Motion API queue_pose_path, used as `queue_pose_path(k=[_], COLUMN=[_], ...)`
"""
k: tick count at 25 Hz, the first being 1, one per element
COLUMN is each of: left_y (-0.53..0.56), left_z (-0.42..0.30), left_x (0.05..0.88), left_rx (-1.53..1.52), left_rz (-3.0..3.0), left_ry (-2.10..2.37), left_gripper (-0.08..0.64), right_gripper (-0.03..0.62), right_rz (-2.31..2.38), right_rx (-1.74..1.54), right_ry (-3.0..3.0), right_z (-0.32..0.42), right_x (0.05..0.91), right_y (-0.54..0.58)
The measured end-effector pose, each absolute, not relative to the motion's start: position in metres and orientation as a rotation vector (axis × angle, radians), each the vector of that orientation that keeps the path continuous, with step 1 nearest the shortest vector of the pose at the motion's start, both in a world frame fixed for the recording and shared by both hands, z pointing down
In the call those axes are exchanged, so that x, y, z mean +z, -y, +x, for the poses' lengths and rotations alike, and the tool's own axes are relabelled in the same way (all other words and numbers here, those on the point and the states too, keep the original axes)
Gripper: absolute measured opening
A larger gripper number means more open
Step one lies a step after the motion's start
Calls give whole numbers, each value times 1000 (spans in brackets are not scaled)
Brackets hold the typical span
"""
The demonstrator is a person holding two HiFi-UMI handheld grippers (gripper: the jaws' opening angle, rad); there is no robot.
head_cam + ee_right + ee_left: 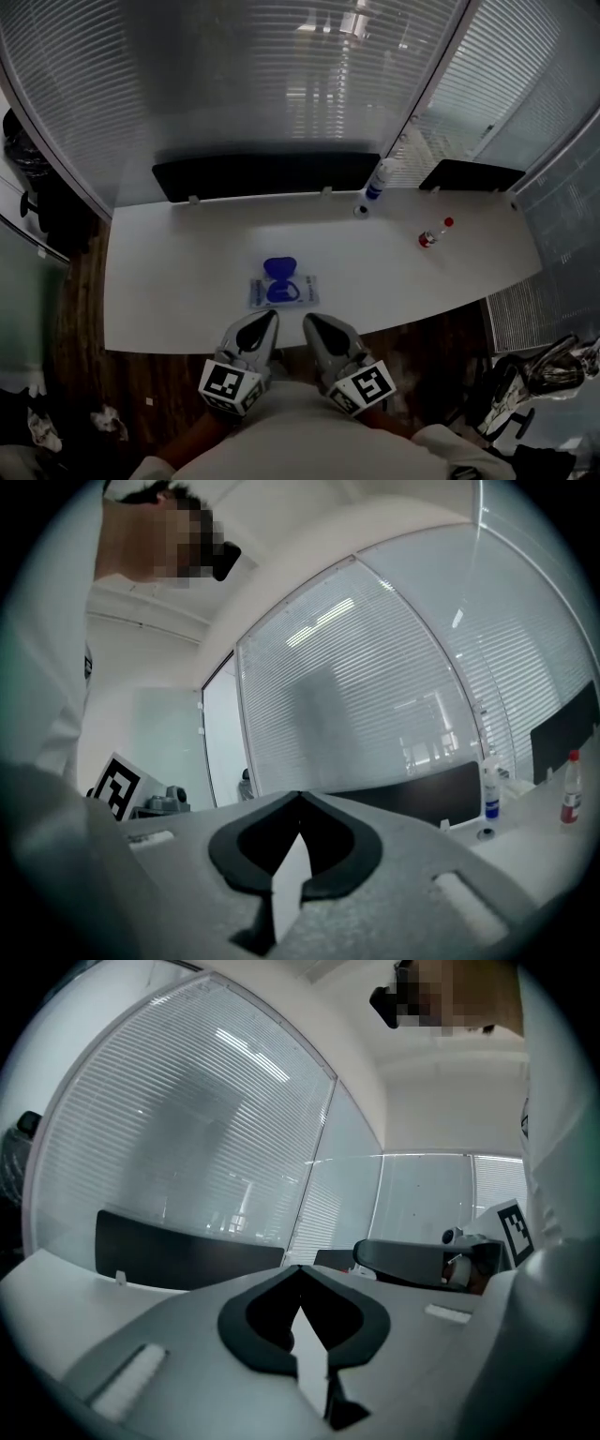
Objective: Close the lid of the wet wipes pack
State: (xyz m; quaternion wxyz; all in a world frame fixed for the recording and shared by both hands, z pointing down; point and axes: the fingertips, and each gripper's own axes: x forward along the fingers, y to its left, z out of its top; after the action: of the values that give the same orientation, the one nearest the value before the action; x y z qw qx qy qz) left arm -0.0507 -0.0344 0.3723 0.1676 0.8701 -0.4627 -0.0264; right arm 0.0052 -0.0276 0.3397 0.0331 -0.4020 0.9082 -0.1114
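The wet wipes pack [284,292] lies flat on the white table [169,281], near its front edge and just left of centre. Its blue lid [279,268] is flipped open toward the far side. In the head view both grippers are held low by the person's body, short of the table edge. The left gripper [268,320] and the right gripper [310,323] point at the pack, side by side. Each gripper view shows its own jaws meeting at the tips, left gripper [300,1268] and right gripper [300,798], with nothing between them. The pack is out of sight in both gripper views.
A white bottle with a blue label [377,180] stands at the table's back, with a small cap [361,211] beside it. A small red-capped bottle [429,237] lies to the right. Black panels [265,174] line the far edge, before glass walls with blinds.
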Motion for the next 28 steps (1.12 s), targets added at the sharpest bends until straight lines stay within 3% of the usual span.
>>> queue_pose_path(k=[28], left_y=[105], left_z=[-52], left_x=[370], left_rx=[-55], left_rz=[2445], left_ry=[1410], left_gripper=[3], right_gripper=[0], right_rz=[-1139], right_rx=[-294], right_ry=[-2855], right_z=[-9], right_x=[343], right_y=[105])
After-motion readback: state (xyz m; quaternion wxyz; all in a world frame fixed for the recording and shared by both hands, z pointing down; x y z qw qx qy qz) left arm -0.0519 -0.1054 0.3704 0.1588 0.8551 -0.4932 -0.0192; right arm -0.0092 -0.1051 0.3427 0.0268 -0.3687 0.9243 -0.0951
